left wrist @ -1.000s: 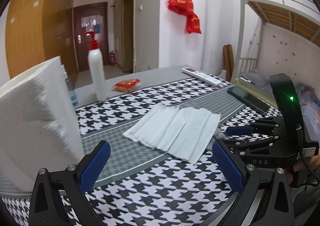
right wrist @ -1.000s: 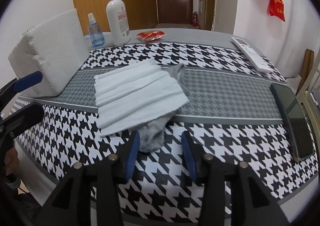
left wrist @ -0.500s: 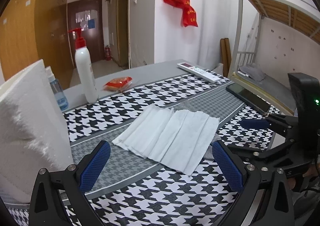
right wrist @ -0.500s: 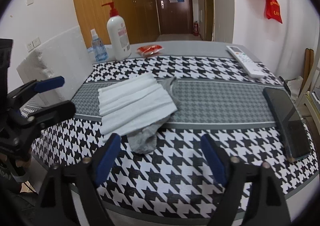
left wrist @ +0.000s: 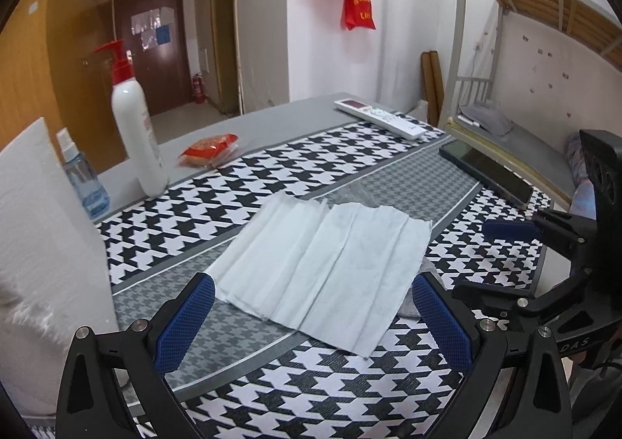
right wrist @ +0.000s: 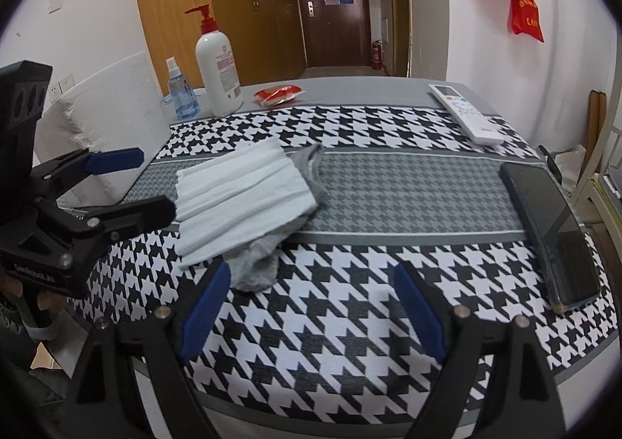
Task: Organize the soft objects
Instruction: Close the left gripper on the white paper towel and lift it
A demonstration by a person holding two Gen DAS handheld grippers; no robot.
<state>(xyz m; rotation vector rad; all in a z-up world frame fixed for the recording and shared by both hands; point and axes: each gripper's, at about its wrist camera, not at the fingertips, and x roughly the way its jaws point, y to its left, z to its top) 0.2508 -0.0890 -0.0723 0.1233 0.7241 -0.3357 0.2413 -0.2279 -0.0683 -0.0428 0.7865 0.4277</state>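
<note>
A white folded cloth (left wrist: 326, 260) lies flat on the houndstooth table cover; it also shows in the right wrist view (right wrist: 241, 202). A grey sock (right wrist: 256, 264) lies under it, with its toe and cuff sticking out; only an edge of the sock (left wrist: 410, 305) shows in the left wrist view. My left gripper (left wrist: 311, 322) is open and empty just in front of the cloth's near edge. My right gripper (right wrist: 311, 306) is open and empty, near the sock's toe. Each gripper shows in the other's view, the right gripper (left wrist: 501, 264) and the left gripper (right wrist: 136, 186).
A white foam block (right wrist: 112, 120) stands at the left. A pump bottle (right wrist: 217, 73), a small spray bottle (right wrist: 182, 93), a red packet (right wrist: 278, 93), a remote (right wrist: 464, 112) and a phone (right wrist: 552, 233) lie around the table. A bunk bed (left wrist: 525, 50) stands to the right.
My right gripper has opened wide and drawn back from the sock's toe. My left gripper has moved right, away from the foam block and closer to the cloth.
</note>
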